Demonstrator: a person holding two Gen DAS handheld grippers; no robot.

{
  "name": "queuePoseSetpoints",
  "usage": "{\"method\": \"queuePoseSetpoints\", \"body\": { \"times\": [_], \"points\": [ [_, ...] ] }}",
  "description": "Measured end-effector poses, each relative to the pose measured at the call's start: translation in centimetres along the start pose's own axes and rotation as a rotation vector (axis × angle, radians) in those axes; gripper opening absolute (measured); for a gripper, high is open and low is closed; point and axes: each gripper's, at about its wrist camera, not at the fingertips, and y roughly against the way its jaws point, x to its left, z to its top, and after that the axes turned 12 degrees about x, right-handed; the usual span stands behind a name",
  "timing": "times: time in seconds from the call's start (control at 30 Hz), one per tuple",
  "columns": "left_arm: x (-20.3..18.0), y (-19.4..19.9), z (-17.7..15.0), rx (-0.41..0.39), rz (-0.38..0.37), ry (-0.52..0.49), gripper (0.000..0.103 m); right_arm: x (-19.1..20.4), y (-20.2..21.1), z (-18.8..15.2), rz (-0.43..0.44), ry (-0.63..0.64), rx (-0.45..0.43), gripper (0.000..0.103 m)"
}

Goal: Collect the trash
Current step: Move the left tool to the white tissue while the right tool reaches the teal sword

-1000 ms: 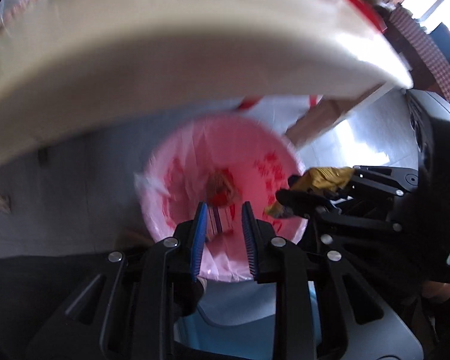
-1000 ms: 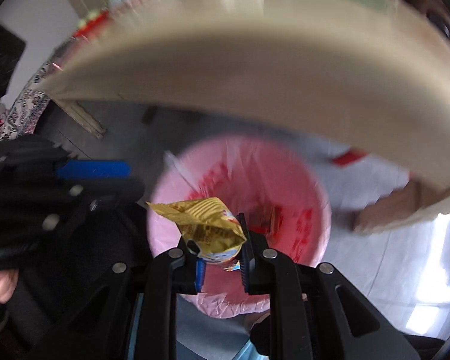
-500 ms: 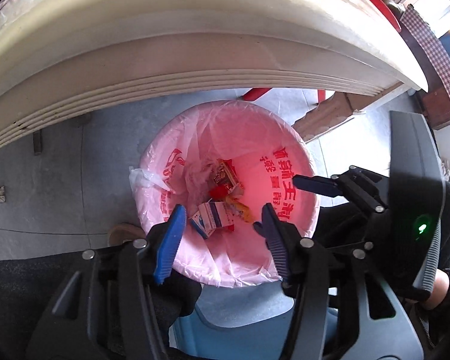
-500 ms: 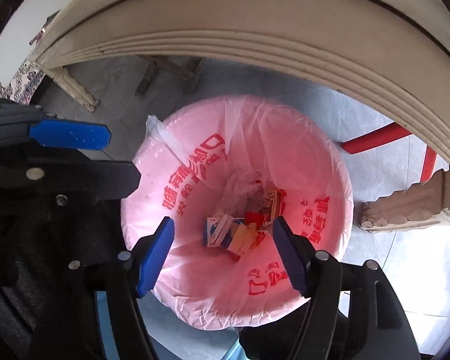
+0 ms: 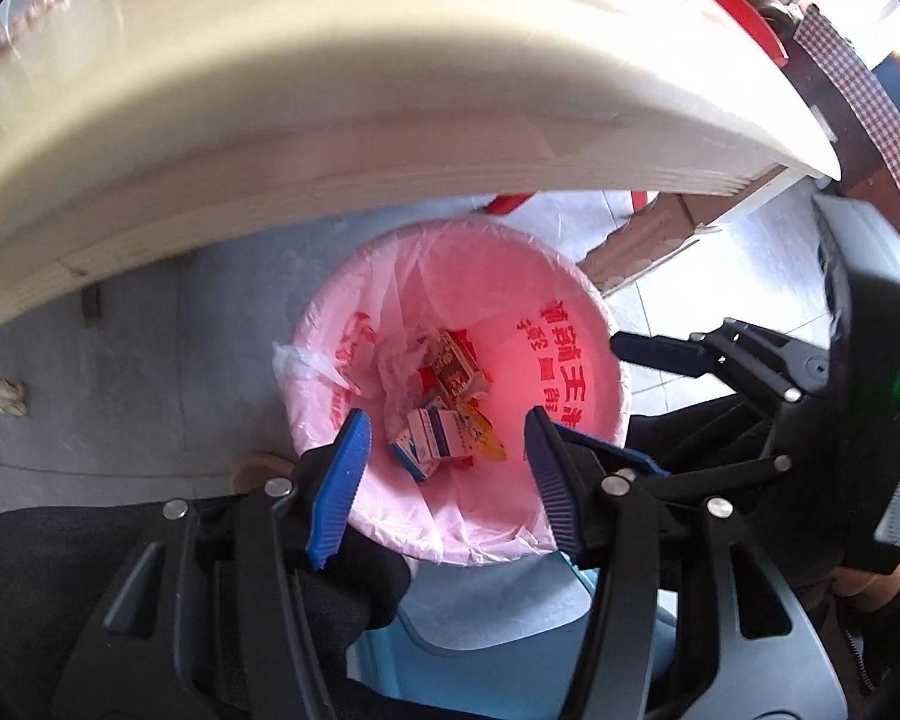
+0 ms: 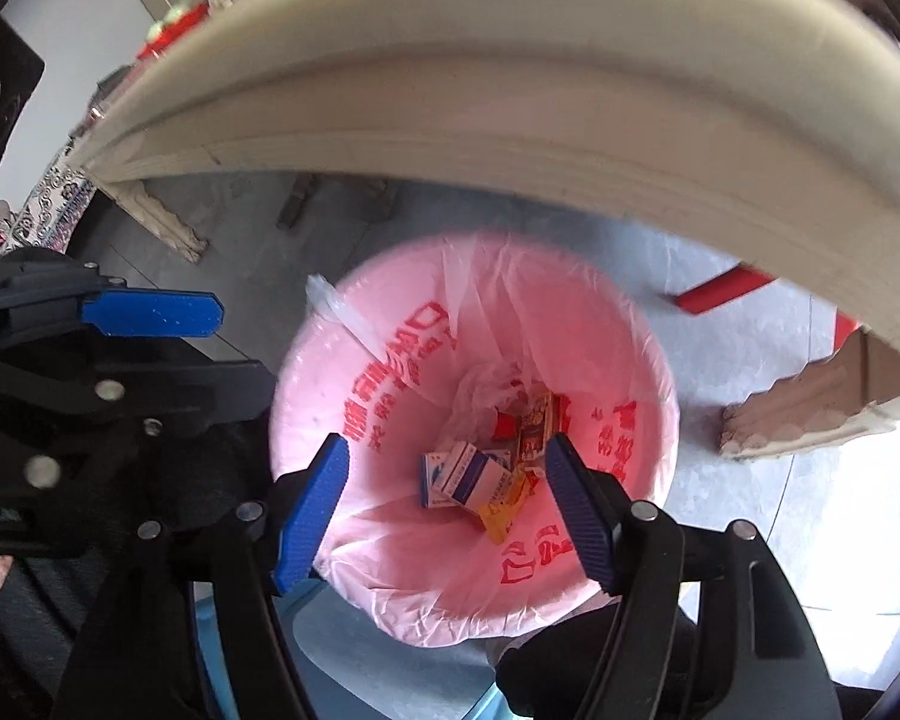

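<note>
Trash is lying at the bottom of the pink-lined bin [image 5: 576, 324]: a white-and-blue carton [image 5: 429, 441], a red carton [image 5: 453, 369], a yellow wrapper [image 6: 501, 507] and crumpled clear plastic. The bin is standing on grey floor [image 5: 150, 360], under the cream table edge [image 5: 390, 120]. The left gripper [image 5: 444, 474] is hovering over the bin's near side, jaws apart, nothing between them. The right gripper [image 6: 447, 501] is hanging just beside it, jaws likewise apart and empty. Both have just been opening.
</note>
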Motion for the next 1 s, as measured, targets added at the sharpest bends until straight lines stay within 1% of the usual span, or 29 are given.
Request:
{"method": "queuePoseSetpoints", "body": {
  "times": [0.1, 0.2, 0.27, 0.37, 0.47, 0.5, 0.67, 0.73, 0.83, 0.9, 1.0],
  "points": [
    [-0.8, 2.3, -0.2, -0.04, 0.047, -0.019, 0.054, 0.1, 2.7, 0.2, 0.007, -0.004, -0.047, 0.067],
    [-1.2, 4.5, -0.3, -0.074, 0.076, -0.03, 0.054, 0.3, 5.8, 0.5, 0.007, 0.006, -0.097, 0.067],
    [-1.6, 6.4, -0.3, -0.103, 0.116, -0.041, 0.055, 0.4, 8.2, 0.8, -0.003, 0.021, -0.131, 0.067],
    [-1.9, 8.3, -0.2, -0.122, 0.14, -0.058, 0.055, 0.7, 11.3, 1.2, -0.018, 0.053, -0.17, 0.067],
    [-1.9, 10.2, 0.2, -0.129, 0.153, -0.068, 0.06, 0.9, 14.4, 1.9, -0.035, 0.086, -0.203, 0.067],
    [-1.9, 10.8, 0.5, -0.13, 0.156, -0.072, 0.06, 0.9, 15.6, 2.3, -0.041, 0.096, -0.219, 0.067],
    [-1.5, 14.6, 2.2, -0.141, 0.169, -0.076, 0.061, 0.6, 20.5, 4.4, -0.038, 0.126, -0.276, 0.067],
    [-1.1, 16.4, 3.0, -0.159, 0.176, -0.076, 0.061, 0.4, 21.9, 5.1, -0.035, 0.131, -0.299, 0.072],
    [-0.8, 18.6, 4.4, -0.19, 0.203, -0.074, 0.061, 0.1, 24.3, 6.8, -0.022, 0.144, -0.335, 0.073],
    [-0.7, 19.7, 5.2, -0.198, 0.195, -0.082, 0.061, 0.0, 25.5, 7.7, -0.031, 0.154, -0.354, 0.073],
    [-0.6, 21.0, 6.8, -0.207, 0.205, -0.092, 0.062, -0.2, 27.1, 9.1, -0.051, 0.178, -0.373, 0.073]
  ]
}}
